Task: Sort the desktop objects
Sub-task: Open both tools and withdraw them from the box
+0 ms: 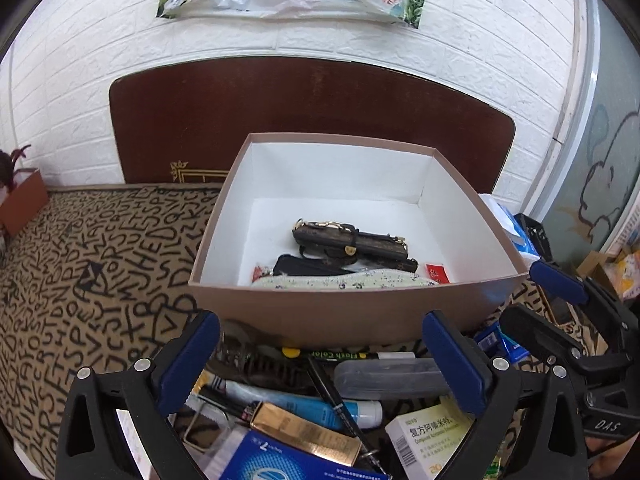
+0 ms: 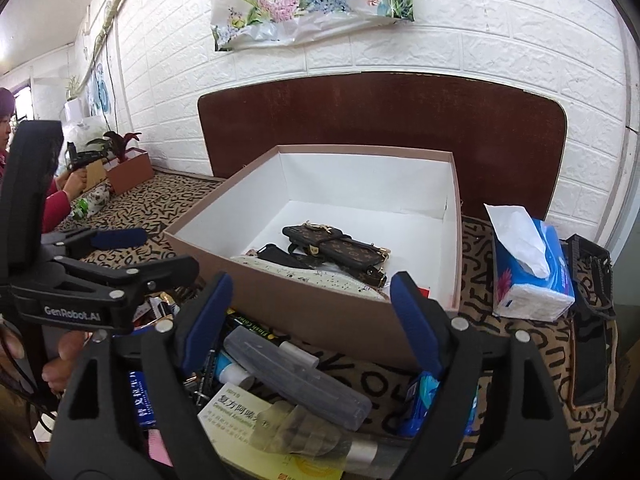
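the sorting looks partly done. the open cardboard box (image 1: 340, 308) already holds a brown patterned phone case (image 1: 352, 242), a black case (image 1: 308, 266) and a speckled pouch (image 1: 340, 282) near its front wall. a heap is left on the near side of the box: a clear plastic case (image 1: 384, 376), a blue-and-white tube (image 1: 308, 402), a gold box (image 1: 308, 434), a medicine box (image 1: 424, 438) and pens.

the left gripper (image 1: 320, 364) hangs over this heap with its fingers wide apart and nothing between them; the right gripper (image 2: 312, 316) is also spread, empty, above the clear case.

the box's near wall stands just beyond both grippers, so anything carried must clear that rim. the far half of the box floor is bare. a tissue pack (image 2: 528, 264) sits right of the box, and the patterned cloth (image 1: 80, 280) lies open to the left. the two grippers hang close together, so a clash seems possible.
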